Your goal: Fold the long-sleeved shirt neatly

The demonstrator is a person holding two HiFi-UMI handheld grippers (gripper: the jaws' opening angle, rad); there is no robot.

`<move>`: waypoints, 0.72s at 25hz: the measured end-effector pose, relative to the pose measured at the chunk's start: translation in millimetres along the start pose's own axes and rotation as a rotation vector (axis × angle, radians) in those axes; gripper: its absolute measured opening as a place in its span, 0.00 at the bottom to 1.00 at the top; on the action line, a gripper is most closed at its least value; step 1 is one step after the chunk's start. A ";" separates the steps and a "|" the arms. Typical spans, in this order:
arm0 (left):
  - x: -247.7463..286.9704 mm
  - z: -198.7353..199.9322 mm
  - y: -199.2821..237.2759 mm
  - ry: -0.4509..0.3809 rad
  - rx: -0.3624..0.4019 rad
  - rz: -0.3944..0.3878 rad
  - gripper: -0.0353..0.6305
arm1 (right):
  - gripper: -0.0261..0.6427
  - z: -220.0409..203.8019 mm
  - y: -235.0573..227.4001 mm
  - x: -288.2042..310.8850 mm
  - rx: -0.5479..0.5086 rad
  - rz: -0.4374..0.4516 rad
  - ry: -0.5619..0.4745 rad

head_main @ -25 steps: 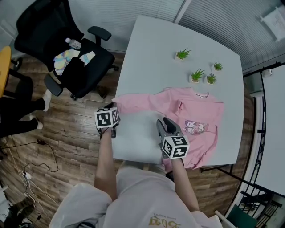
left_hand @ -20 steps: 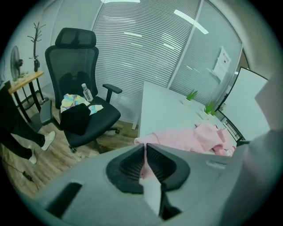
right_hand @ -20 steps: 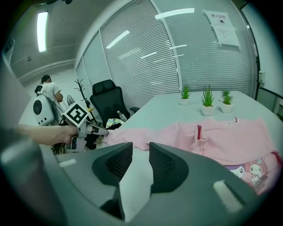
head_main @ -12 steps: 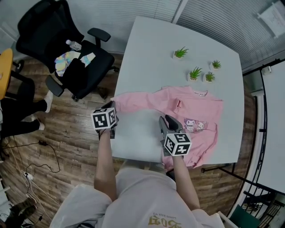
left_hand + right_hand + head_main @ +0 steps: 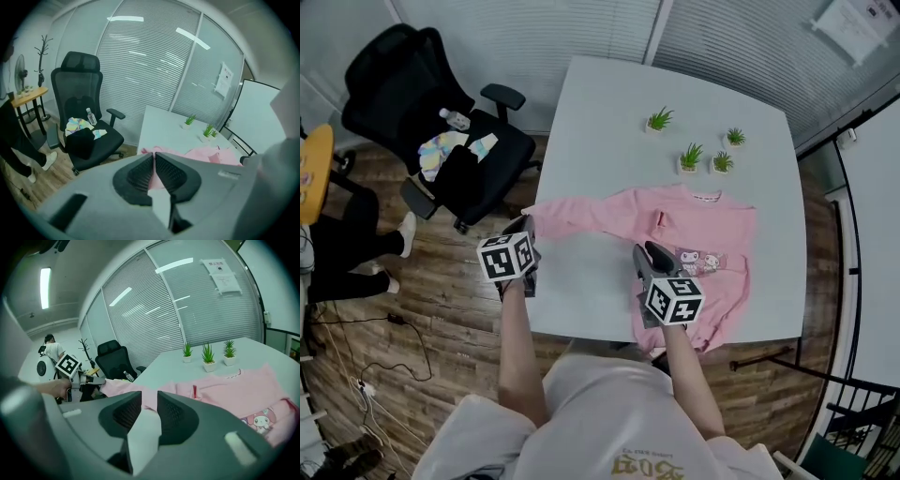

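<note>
- Pinching the cuff of the pink sleeve [image 5: 581, 214], my left gripper [image 5: 523, 228] has its jaws pressed together on the cloth, right at the left edge of the white table [image 5: 609, 122].
- My right gripper [image 5: 652, 251] sits nearer me, over the left side of the shirt's body. Its jaws have just been closing but stand apart, and I see no cloth pressed between the pads.
- From the left gripper's tips the sleeve runs rightward across the table to the long-sleeved shirt [image 5: 703, 234].
- The shirt lies spread on the near right part of the table, collar to the far side, cartoon print facing up, its near hem at the table's edge.
- Small potted plants [image 5: 691, 156] stand on the table beyond the collar, apart from the shirt.
- Off the table, far left, a black office chair [image 5: 441, 122] holds clothes and a bottle.
</note>
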State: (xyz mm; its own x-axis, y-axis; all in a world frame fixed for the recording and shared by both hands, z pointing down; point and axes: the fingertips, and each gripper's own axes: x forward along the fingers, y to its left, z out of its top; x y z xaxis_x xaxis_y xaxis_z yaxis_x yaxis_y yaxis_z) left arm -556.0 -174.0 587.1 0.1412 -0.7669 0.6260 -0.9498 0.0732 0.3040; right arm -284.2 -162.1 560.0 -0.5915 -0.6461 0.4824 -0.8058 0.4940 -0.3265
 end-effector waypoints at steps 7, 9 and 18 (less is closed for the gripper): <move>-31.0 21.5 -20.8 -0.076 0.021 -0.006 0.08 | 0.21 15.1 -12.9 -23.0 0.014 -0.006 -0.063; -37.5 27.8 -27.8 -0.091 0.029 -0.015 0.08 | 0.21 18.3 -17.2 -28.0 0.024 -0.011 -0.078; -46.0 40.3 -63.8 -0.106 0.088 -0.084 0.08 | 0.21 30.6 -31.3 -41.9 0.053 -0.045 -0.128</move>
State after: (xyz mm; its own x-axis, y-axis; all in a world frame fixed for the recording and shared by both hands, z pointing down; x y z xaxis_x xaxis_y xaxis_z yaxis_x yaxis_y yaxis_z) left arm -513.1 -169.1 509.9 0.1950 -0.8312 0.5207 -0.9574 -0.0460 0.2851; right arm -235.1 -168.3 525.1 -0.5506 -0.7376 0.3908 -0.8299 0.4336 -0.3510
